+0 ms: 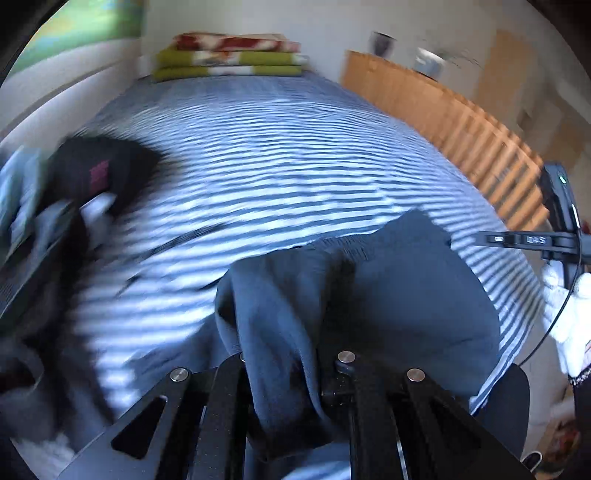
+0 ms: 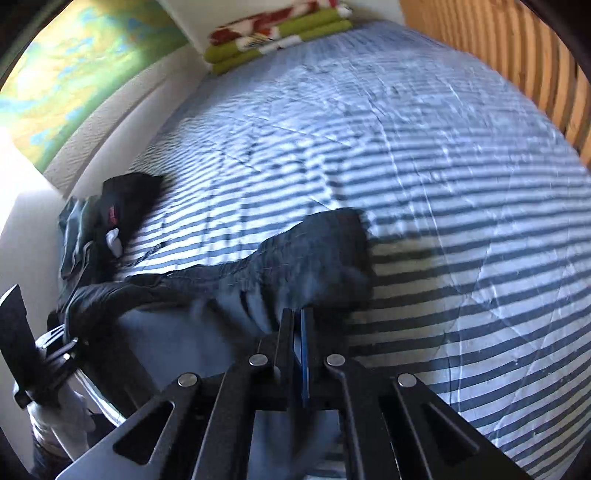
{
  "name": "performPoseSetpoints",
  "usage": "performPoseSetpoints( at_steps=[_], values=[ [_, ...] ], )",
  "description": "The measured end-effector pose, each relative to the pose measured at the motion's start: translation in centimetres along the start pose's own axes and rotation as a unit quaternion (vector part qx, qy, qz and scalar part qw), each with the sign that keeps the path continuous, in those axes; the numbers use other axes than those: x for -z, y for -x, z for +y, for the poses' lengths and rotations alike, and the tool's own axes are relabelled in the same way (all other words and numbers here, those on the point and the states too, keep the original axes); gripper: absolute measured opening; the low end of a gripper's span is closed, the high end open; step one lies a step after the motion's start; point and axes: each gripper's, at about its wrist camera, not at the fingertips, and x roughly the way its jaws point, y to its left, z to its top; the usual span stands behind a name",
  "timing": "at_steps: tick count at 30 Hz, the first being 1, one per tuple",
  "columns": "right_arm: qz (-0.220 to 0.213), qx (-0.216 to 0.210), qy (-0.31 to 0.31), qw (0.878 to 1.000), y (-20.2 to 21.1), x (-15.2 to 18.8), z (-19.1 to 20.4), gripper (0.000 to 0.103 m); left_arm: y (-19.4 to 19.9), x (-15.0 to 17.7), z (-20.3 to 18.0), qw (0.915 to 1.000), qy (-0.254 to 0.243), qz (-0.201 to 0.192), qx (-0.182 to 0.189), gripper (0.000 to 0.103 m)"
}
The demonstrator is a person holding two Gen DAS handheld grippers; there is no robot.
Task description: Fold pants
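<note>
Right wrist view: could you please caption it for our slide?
Right tongs shut on grey-blue pants over a striped bedspread, folded blankets beyond.

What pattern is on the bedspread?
The bedspread has blue and white stripes, clearest in the right wrist view.

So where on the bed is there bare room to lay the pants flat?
The striped cover lies bare from the pants up to the folded blankets and across to the wooden slats. The near left edge is crowded: the dark clothes pile, and the pants bunched at both grippers.
</note>
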Motion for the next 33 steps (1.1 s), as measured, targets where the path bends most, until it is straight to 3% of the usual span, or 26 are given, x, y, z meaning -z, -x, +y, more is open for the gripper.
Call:
performPoseSetpoints(
  at_steps=[2, 3, 5, 8, 12, 16, 19, 25, 28, 29, 30, 31, 32, 33],
  values=[
    [-0.008, 0.009, 0.026, 1.000, 0.4, 0.2, 1.6, 0.028, 2.1, 2.0, 4.1, 0.9988, 0.038, 0.002, -0.032, 0.012],
    [-0.014, 0.011, 0.039, 0.999, 0.4, 0.3, 2.3, 0.032, 2.7, 3.1, 5.9, 0.9975, 0.055, 0.005, -0.045, 0.012],
    [-0.028, 0.020, 0.059, 0.998, 0.2, 0.4, 3.5, 0.034, 3.5, 6.0, 9.8, 0.9927, 0.104, 0.024, -0.057, 0.012],
    [-0.002, 0.022, 0.071, 0.997, -1.6, 0.1, 4.8, 0.036, 3.7, 8.9, 12.4, 0.9883, 0.132, 0.045, -0.063, 0.012],
    [0.032, 0.001, 0.089, 0.995, -4.2, -0.2, 7.1, 0.037, 3.5, 10.3, 12.8, 0.9889, 0.125, 0.046, -0.066, 0.012],
    [0.065, -0.037, 0.094, 0.993, -7.0, -0.8, 9.6, 0.051, 3.5, 10.7, 12.5, 0.9904, 0.112, 0.042, -0.070, 0.012],
    [0.099, -0.075, 0.080, 0.989, -9.3, -1.6, 11.5, 0.054, 2.2, 9.9, 12.2, 0.9906, 0.113, 0.042, -0.065, 0.012],
    [0.159, -0.149, 0.124, 0.968, -13.1, -0.8, 19.5, 0.057, 2.2, 10.3, 12.5, 0.9908, 0.118, 0.038, -0.054, 0.013],
    [0.199, -0.144, 0.157, 0.957, -15.3, 0.8, 23.0, 0.058, 2.4, 10.2, 12.7, 0.9908, 0.121, 0.034, -0.049, 0.015],
    [0.204, -0.130, 0.175, 0.955, -15.9, 1.6, 24.0, 0.056, 2.6, 10.2, 12.6, 0.9911, 0.121, 0.032, -0.047, 0.018],
    [0.202, -0.111, 0.193, 0.954, -16.1, 2.3, 24.8, 0.046, 2.7, 10.2, 12.5, 0.9913, 0.120, 0.033, -0.043, 0.019],
    [0.200, -0.105, 0.205, 0.952, -16.0, 2.7, 25.3, 0.015, 2.9, 10.2, 12.3, 0.9915, 0.119, 0.033, -0.039, 0.027],
    [0.195, -0.103, 0.210, 0.953, -15.5, 2.9, 25.4, 0.004, 3.3, 10.2, 12.2, 0.9916, 0.120, 0.031, -0.038, 0.037],
    [0.184, -0.105, 0.204, 0.956, -14.7, 2.7, 25.1, 0.004, 3.6, 10.2, 12.0, 0.9916, 0.121, 0.028, -0.037, 0.042]
  ],
)
